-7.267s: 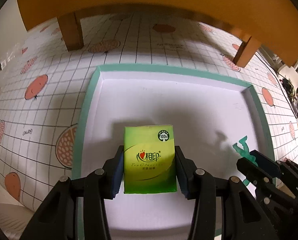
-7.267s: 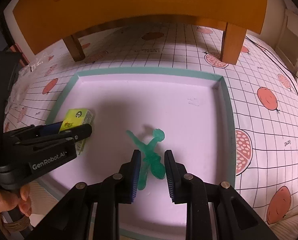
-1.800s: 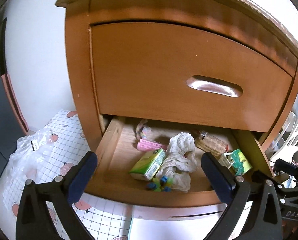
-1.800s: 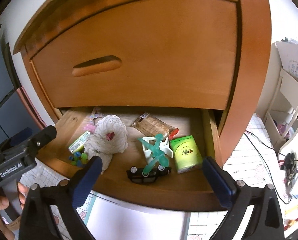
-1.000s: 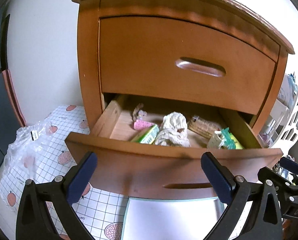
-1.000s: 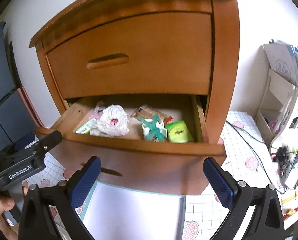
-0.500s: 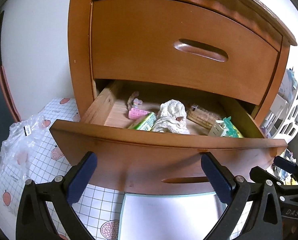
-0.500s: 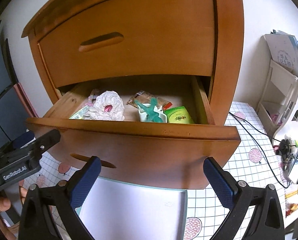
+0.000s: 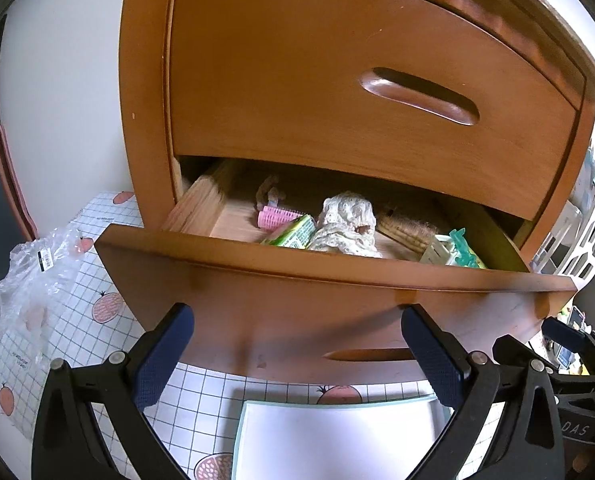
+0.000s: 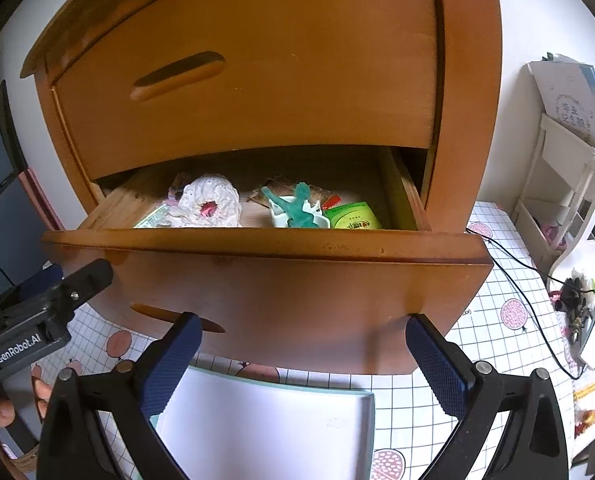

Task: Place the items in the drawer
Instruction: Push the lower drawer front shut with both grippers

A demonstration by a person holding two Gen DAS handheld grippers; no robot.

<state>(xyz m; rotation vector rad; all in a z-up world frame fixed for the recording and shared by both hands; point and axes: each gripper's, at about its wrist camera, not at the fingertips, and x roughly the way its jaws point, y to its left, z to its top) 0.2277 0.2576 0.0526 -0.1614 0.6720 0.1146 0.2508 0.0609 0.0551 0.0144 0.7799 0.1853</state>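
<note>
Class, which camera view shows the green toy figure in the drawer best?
The right wrist view: the green toy figure lies almost whole above the drawer front. The left wrist view shows only a green tip behind the front.

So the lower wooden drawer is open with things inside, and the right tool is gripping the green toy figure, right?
Not quite. The lower wooden drawer is open with things inside, but the right tool is open and empty. The right wrist view shows the translucent green toy figure lying inside the drawer, beside the green tissue packet.
</note>
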